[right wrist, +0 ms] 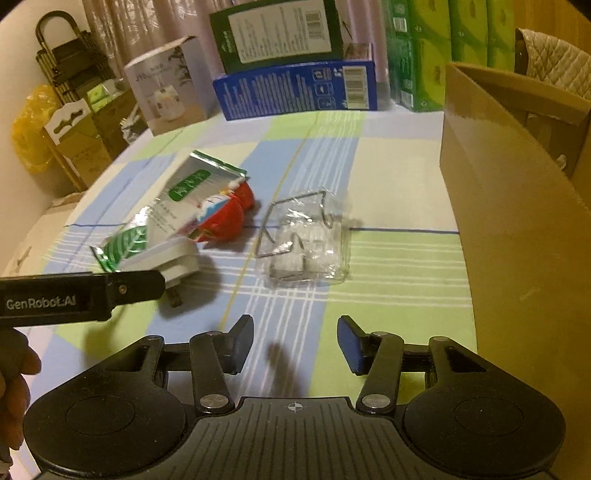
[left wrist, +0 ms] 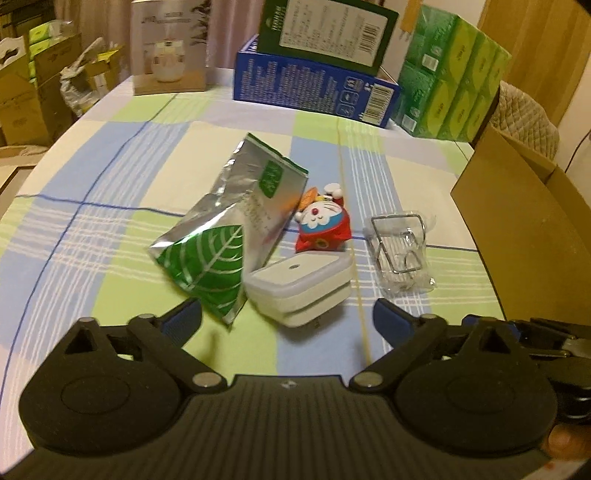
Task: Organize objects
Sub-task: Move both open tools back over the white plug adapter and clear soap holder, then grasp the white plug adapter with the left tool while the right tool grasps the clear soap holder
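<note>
I hold my left tool [left wrist: 286,315] low over the tabletop [left wrist: 110,206], its blue-padded fingers spread wide and gripping nothing; just ahead of them sits a white rectangular plastic container [left wrist: 299,291] with rounded corners and a snap-on lid. A crinkled silver foil pouch [left wrist: 225,240] printed with a green leaf leans against the container's left side, and behind the container stands a small glossy red-and-white cartoon cat figurine [left wrist: 321,225], touching the pouch. To the right, apart from these, lies a bent wire rack sealed in a clear plastic bag [left wrist: 400,254]. My right tool [right wrist: 295,343] hovers nearer that bag, its fingers also parted and empty. The cloth on the tabletop is a soft check of pale green, blue and cream. A plain brown cardboard box [right wrist: 517,229] stands open along the right edge. At the far end are a blue carton [left wrist: 314,88] with a dark green box [left wrist: 325,33] on top, and shrink-wrapped green tissue packs [left wrist: 454,74].
</note>
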